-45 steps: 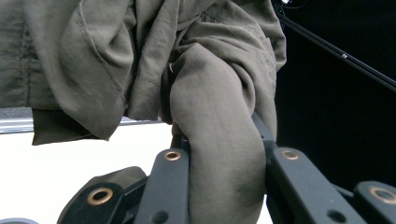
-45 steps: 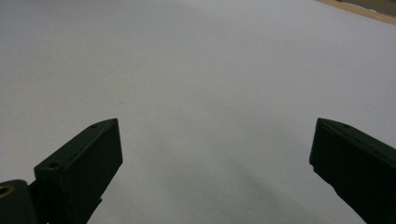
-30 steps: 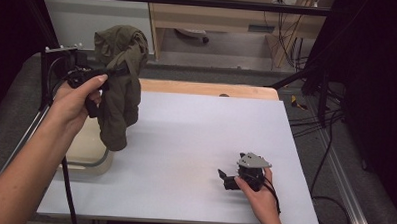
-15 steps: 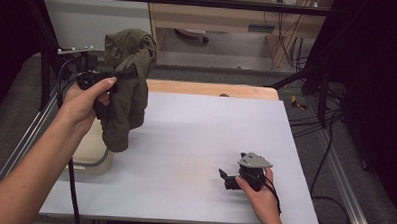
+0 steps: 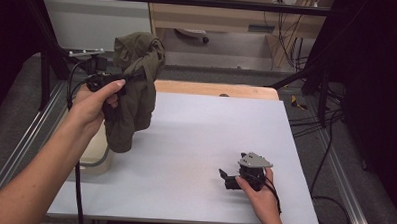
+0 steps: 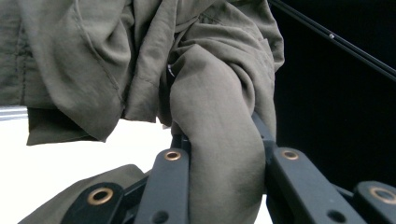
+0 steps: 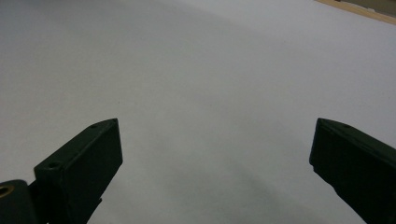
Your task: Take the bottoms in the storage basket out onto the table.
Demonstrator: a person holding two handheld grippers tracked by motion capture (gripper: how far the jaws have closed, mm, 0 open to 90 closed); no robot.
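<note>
While the right claw (image 5: 230, 178) rests wide apart, the left claw (image 5: 132, 77), clamped on the olive garment (image 5: 134, 95), has shifted rightward.

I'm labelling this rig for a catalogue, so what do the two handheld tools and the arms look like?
Both tools are black with two flat jaws. The right tool carries a grey three-cornered plate, and a black cable trails from it. The left tool has brass-coloured rivets on its linkage and a black cable hanging below. Both forearms are bare, without sleeves.
</note>
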